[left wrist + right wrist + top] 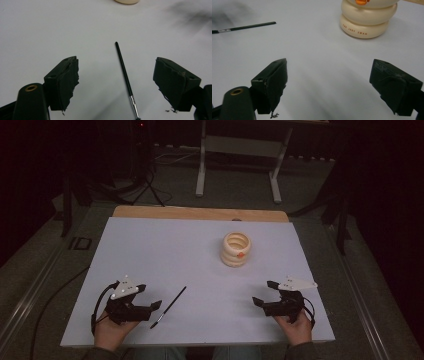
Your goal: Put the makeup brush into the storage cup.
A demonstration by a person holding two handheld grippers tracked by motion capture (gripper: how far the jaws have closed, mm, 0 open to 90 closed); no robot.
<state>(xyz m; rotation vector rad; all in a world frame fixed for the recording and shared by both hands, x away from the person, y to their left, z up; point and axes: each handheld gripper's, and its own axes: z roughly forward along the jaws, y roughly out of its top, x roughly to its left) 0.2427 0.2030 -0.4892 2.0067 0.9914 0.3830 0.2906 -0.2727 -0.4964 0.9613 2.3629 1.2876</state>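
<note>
The left gripper [156, 305] rests low on the white sheet [165, 250] at the near edge, its jaws spread wide with nothing between the pads. In the left gripper view the brush [126, 80] lies flat on the sheet just ahead of those jaws, in line with the gap and a little nearer the right-hand jaw (its metal ferrule toward the gripper, its thin black handle pointing away). From above, the brush [168, 307] lies just beside the left gripper's tips, not touching them.

The right gripper [263, 292] sits well apart from the brush, at the near right of the sheet, jaws likewise wide and holding nothing. Ahead of it and to its right stands the cream stack of rings [368, 18], with an orange mark near the top; the brush [247, 27] lies far off to its left. In the high view the stack [236, 249] stands beyond both grippers, closer to the right one.
</note>
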